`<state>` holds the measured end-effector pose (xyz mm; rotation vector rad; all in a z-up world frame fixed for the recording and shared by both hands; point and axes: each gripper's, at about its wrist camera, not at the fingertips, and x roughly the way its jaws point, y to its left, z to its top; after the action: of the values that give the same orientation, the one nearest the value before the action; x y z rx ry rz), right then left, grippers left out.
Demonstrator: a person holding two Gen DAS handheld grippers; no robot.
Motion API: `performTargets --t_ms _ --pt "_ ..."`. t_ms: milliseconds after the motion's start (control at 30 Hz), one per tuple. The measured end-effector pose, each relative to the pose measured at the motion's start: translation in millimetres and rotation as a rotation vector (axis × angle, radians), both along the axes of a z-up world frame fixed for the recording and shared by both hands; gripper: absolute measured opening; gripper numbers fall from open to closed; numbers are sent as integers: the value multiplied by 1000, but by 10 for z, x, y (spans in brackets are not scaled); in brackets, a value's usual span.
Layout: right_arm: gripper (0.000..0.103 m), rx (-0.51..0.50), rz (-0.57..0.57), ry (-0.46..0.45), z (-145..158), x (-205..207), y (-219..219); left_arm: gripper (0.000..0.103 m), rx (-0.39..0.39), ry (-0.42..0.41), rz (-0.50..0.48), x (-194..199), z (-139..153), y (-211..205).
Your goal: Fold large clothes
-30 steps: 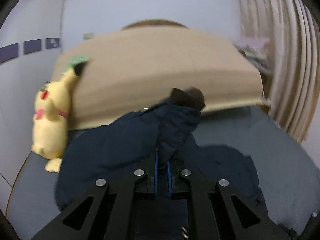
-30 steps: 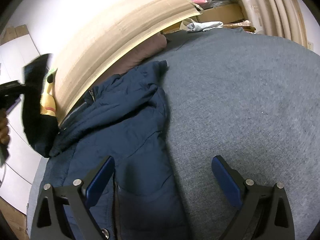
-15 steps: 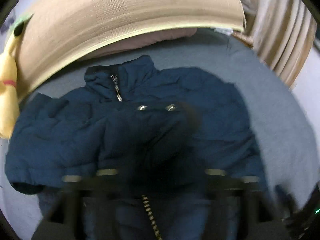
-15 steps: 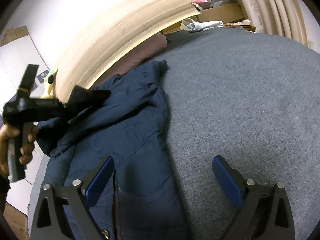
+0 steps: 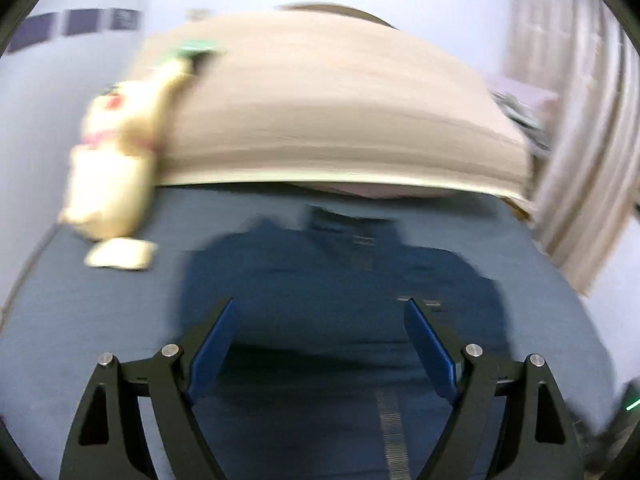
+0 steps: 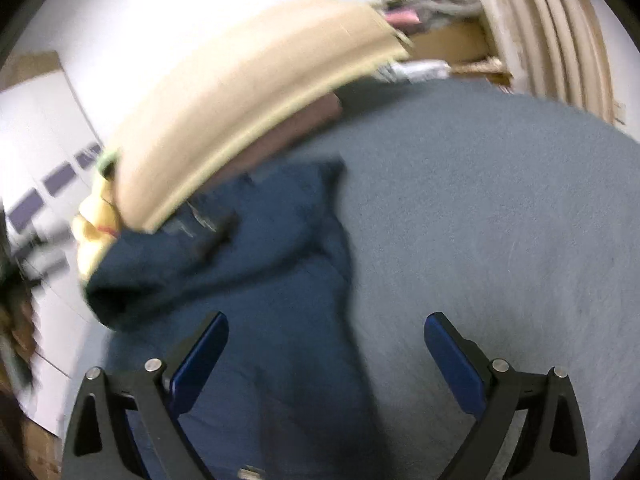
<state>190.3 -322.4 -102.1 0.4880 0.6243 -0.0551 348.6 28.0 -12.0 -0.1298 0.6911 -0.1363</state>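
Presently the padded navy jacket (image 5: 340,280) lies flat on the grey, felt-like bed cover (image 6: 500,220), collar toward the curved wooden headboard (image 5: 340,120). Left gripper (image 5: 318,344) and right gripper (image 6: 326,356) both stand wide apart, holding nothing.

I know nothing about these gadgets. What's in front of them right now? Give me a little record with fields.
Garment: navy puffer jacket, lying zip side up
Surface: grey-blue bed cover
Behind it: tan wooden headboard
Beside it: yellow plush toy against the headboard
Left gripper: open, nothing held
Right gripper: open, nothing held
Picture quality: blurred
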Motion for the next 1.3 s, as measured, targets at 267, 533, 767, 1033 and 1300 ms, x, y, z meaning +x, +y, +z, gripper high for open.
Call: performTargets --t_ms 267,533,767,1033,1300 --pt "99 321 205 119 107 1330 458 85 -64 90 206 -360 -474 1122" --pt "53 308 221 335 -317 2174 944 85 -107 112 266 -623 -685 1633" --pt "17 -95 245 214 460 2151 1203 85 -103 99 260 -564 -685 1649" --pt "17 -336 153 164 538 1964 950 85 -63 63 205 -140 -564 1226" --pt "17 -312 129 304 -318 1934 718 85 181 81 134 391 -753 418"
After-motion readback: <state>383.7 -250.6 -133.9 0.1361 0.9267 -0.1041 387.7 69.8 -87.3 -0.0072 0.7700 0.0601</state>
